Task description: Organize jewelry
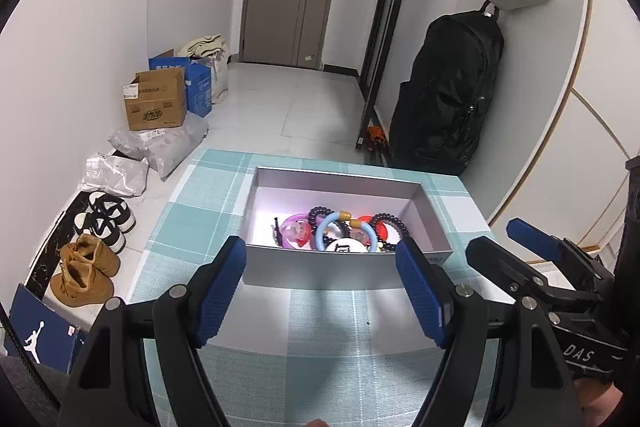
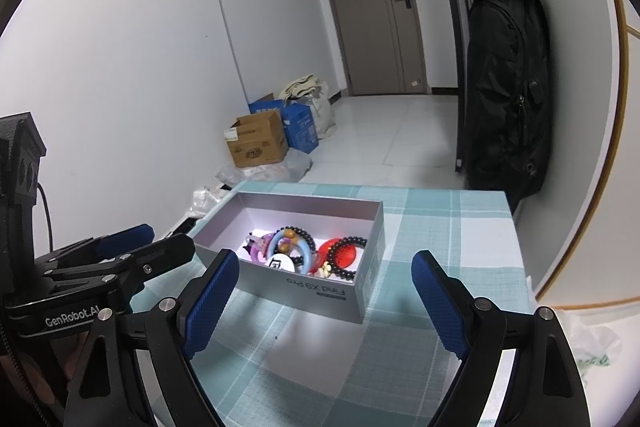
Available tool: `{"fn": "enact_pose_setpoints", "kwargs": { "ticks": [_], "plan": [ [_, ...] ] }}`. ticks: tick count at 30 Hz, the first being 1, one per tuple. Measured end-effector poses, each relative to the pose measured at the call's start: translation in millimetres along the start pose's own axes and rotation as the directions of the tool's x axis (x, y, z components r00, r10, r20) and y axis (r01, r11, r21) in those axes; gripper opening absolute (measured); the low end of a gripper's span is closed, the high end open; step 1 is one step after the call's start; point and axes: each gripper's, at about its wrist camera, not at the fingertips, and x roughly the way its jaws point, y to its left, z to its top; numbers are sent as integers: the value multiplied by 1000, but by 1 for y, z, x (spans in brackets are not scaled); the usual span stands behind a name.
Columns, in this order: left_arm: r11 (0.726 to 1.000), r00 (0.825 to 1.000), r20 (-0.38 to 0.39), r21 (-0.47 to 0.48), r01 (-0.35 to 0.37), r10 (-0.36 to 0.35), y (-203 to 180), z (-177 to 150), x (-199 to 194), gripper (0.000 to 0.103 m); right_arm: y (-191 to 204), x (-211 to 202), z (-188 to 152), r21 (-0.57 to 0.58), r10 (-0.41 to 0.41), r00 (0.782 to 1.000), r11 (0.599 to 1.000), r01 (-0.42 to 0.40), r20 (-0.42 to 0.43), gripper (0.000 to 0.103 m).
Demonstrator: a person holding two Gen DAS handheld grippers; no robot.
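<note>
Before the jewelry box (image 1: 344,267), left gripper (image 1: 320,291) and right gripper (image 2: 326,301) tilted down, jaws spread, empty

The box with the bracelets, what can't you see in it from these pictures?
- Left wrist view: the box's near wall hides the lower part of the pile; the blue ring is cut off there.
- Right wrist view: the white round thing has a mark too small to read.
- Both views: the dark bead bracelets overlap, so their number is unclear.
</note>
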Motion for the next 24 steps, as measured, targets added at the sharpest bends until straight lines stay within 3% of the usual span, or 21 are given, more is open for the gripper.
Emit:
{"fn": "enact_pose_setpoints", "kwargs": {
  "ticks": [24],
  "plan": [
    [1000, 1000, -5, -5, 0, 0, 3, 1, 1, 73, -2, -1, 0, 7, -6, 1000, 1000, 6, 0, 90]
  ]
}}
